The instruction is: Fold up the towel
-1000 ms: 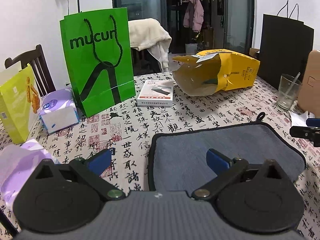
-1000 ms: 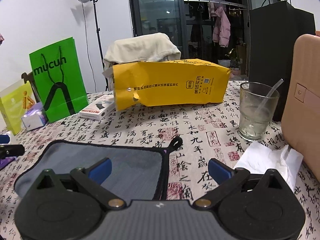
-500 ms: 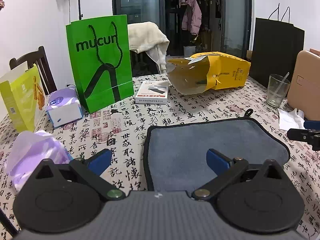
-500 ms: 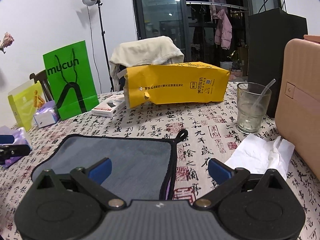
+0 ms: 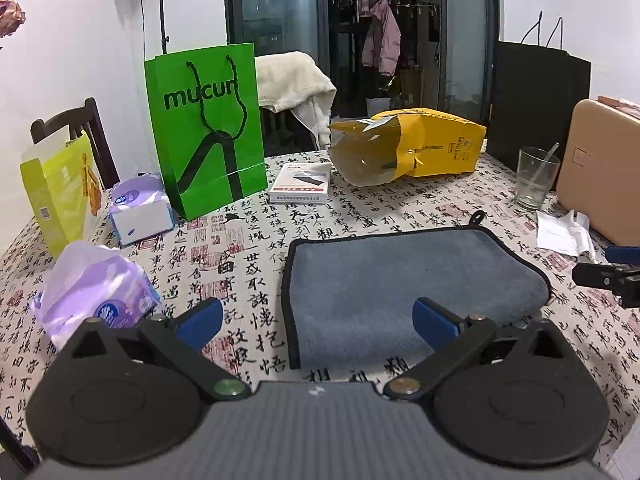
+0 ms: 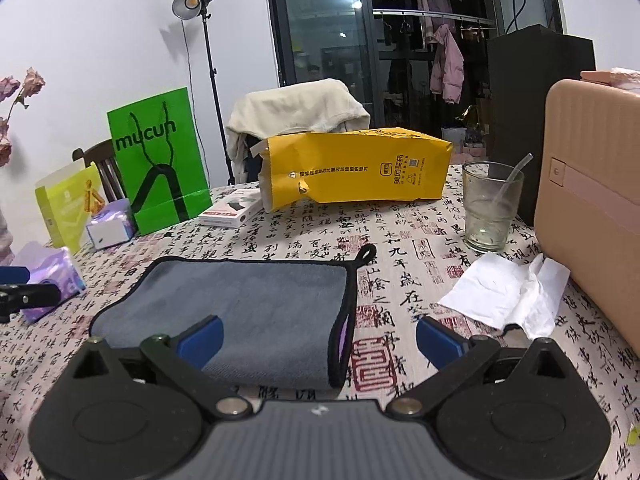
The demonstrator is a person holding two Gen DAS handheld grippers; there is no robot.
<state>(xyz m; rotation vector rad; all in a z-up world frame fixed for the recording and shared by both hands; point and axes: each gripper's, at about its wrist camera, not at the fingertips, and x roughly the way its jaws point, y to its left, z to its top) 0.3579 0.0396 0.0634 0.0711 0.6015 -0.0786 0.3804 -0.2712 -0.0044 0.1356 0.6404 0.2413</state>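
Observation:
A grey towel with black trim and a hanging loop lies folded flat on the calligraphy-print tablecloth; it also shows in the right wrist view. My left gripper is open and empty, held above the towel's near left corner. My right gripper is open and empty above the towel's near right edge. The right gripper's tip shows at the right edge of the left wrist view. The left gripper's tip shows at the left edge of the right wrist view.
A green bag, a yellow bag, a small box, a glass with a straw, a white tissue, a tan case and tissue packs surround the towel.
Both grippers have pulled back and risen from the towel, so more of the table shows. The towel lies still.

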